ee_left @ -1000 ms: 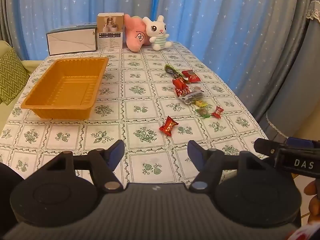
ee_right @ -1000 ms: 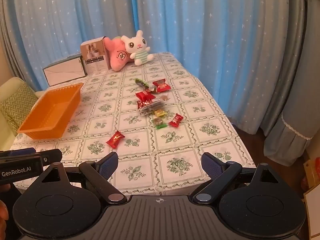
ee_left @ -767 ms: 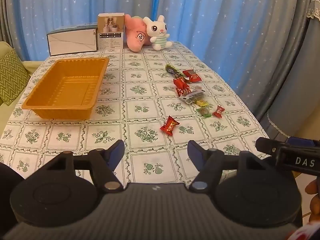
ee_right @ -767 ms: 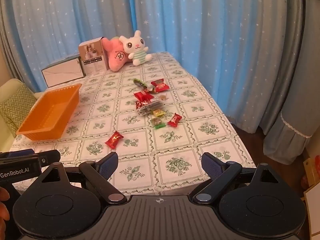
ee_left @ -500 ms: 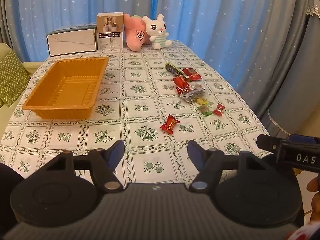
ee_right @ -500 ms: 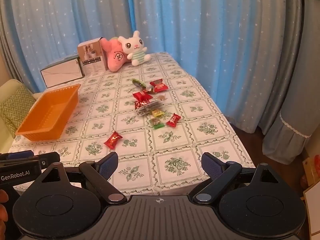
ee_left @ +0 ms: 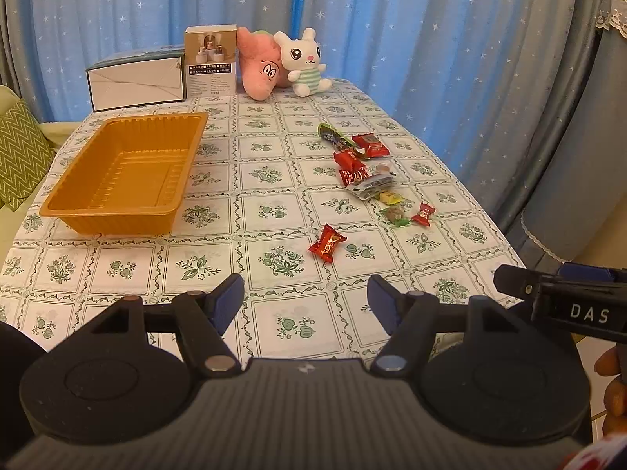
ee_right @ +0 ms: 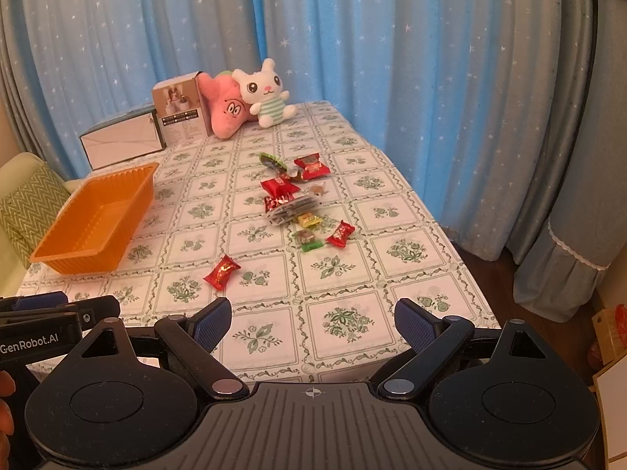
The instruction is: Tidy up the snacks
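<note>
An empty orange tray stands on the left of the table; it also shows in the right wrist view. Several wrapped snacks lie scattered on the right half, also in the right wrist view. One red candy lies apart, nearest the front edge; it shows in the right wrist view. My left gripper is open and empty above the table's front edge. My right gripper is open and empty, beside the left one.
At the back stand a white box, a small carton, a pink plush and a white bunny plush. Blue curtains hang behind and right. A green cushion lies off the left edge.
Both grippers have drifted slightly; the table view shifts a little. Both stay open and empty. Nothing on the table has moved.
</note>
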Demonstrator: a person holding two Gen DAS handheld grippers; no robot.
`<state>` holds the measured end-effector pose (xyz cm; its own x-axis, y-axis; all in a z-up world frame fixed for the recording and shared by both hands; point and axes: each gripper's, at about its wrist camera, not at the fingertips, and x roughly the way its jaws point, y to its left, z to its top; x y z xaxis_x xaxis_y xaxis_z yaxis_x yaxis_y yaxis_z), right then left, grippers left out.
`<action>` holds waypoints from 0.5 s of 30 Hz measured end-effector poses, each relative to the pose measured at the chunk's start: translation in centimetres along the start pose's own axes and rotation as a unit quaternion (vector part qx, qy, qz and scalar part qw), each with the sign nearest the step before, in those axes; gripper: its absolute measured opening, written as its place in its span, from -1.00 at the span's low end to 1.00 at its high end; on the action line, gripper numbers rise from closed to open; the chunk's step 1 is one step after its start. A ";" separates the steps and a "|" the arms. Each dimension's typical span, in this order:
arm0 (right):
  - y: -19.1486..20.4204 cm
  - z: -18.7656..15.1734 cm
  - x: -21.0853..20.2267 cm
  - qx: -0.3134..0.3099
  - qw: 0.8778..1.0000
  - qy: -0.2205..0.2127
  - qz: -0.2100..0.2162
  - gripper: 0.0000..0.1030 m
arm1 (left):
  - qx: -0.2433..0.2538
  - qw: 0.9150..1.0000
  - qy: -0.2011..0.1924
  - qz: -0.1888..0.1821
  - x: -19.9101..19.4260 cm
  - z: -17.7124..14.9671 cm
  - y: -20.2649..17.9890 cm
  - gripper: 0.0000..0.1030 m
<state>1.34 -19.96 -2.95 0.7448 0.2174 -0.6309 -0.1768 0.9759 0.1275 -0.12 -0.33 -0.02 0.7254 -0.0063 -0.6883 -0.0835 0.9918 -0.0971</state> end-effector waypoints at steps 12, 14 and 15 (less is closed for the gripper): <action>0.0 0.0 0.1 -0.001 1.000 0.000 -0.001 0.76 | 0.000 1.000 0.001 -0.002 -0.1 0.0 -0.1 0.31; 0.0 0.0 0.1 -0.001 1.000 0.000 -0.002 0.76 | 0.000 1.000 0.001 -0.003 -0.1 0.0 -0.1 0.31; 0.0 0.0 0.1 -0.001 1.000 0.000 -0.001 0.76 | 0.000 1.000 0.001 -0.003 -0.1 0.0 -0.1 0.31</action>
<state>1.37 -19.94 -2.99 0.7456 0.2150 -0.6307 -0.1762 0.9764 0.1245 -0.14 -0.44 0.05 0.7249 -0.0130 -0.6887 -0.0787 0.9917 -0.1016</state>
